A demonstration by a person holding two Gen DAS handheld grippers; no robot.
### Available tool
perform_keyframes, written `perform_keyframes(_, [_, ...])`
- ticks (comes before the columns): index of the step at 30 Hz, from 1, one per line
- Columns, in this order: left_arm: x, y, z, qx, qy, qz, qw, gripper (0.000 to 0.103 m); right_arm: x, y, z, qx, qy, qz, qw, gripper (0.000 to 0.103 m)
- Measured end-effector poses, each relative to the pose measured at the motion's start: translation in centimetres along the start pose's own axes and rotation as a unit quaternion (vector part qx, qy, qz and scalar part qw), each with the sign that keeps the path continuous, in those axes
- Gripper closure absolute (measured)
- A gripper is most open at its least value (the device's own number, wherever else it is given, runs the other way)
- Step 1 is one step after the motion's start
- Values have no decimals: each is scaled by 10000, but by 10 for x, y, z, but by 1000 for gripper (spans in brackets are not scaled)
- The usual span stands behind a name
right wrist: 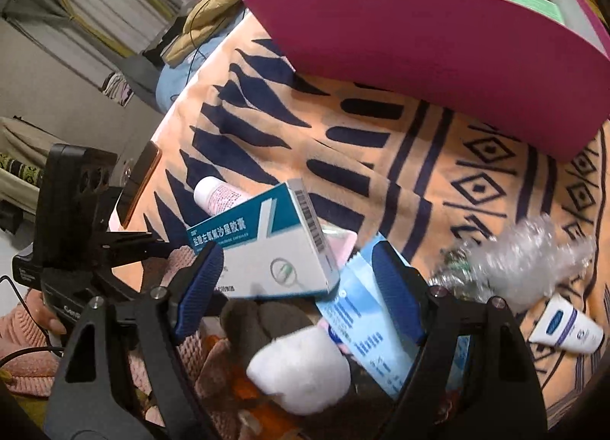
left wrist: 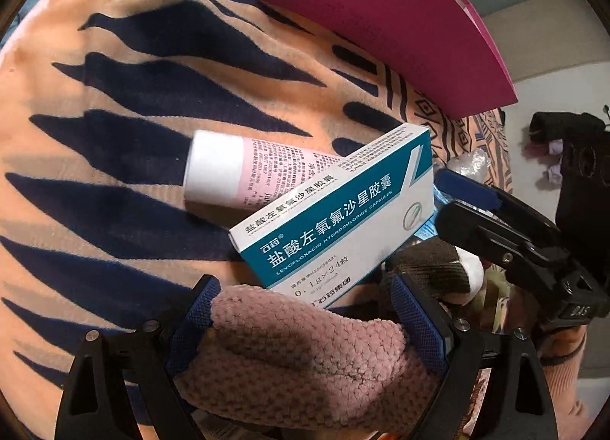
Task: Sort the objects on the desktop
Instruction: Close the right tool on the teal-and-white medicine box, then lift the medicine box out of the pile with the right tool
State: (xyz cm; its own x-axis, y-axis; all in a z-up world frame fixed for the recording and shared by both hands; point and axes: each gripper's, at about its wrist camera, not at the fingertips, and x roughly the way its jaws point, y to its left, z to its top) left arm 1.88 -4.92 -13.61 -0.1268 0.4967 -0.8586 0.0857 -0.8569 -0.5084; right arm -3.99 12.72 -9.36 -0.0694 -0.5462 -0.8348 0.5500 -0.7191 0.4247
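Note:
A teal-and-white medicine box [left wrist: 335,211] lies tilted over a pink tube [left wrist: 225,169] with a white cap, on an orange blanket. My left gripper [left wrist: 301,281] is just in front of the box, its blue pads pressed on both sides of a pink knitted cloth [left wrist: 305,356]. My right gripper [right wrist: 299,249] stands open over a brown-and-white sock [right wrist: 289,356], beside the same medicine box [right wrist: 267,249]. A light blue packet [right wrist: 366,333] lies under its right finger. The magenta storage box [right wrist: 438,58] stands at the back and holds several items.
Crumpled clear plastic [right wrist: 526,257] and a white tube [right wrist: 568,329] lie to the right on the blanket [right wrist: 381,158]. A phone [right wrist: 139,180] rests at the blanket's left edge. The magenta box [left wrist: 381,20] blocks the far side. The right gripper [left wrist: 450,199] is close beside the left one.

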Motion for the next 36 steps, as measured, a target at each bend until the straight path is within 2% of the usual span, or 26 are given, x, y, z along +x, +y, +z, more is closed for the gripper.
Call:
perform_keyframes(5, [4, -7, 0, 120, 34, -25, 9999, 10, 11, 1, 3, -90, 137, 112, 9998, 26])
perform_keyframes(8, [6, -10, -1, 140, 14, -48, 9999, 13, 17, 0, 2, -106, 220, 179, 9995, 38])
perform_keyframes(11, [6, -10, -1, 116, -24, -84, 9999, 20, 20, 0, 1, -142, 271, 188, 9994, 44])
perform_keyframes(13, [5, -10, -1, 77, -72, -102, 9999, 31, 21, -1, 0, -148, 274, 138, 9994, 49])
perform_keyframes(15, [2, -8, -1, 23, -137, -131, 9998, 36, 19, -4, -1, -107, 239, 151, 9995, 51])
perform_keyframes(23, [-14, -22, -1, 168, -434, -19, 9989, 38, 2, -1, -3, -21, -5, 222, 9998, 53])
perform_keyframes(28, [-31, -35, 16, 274, -663, -45, 9974, 38, -15, 3, -2, 26, -225, 295, 9993, 53])
perform_keyframes(36, [-55, -55, 24, 575, -970, -12, 9936, 38, -40, 10, 1, 85, -549, 327, 9979, 53])
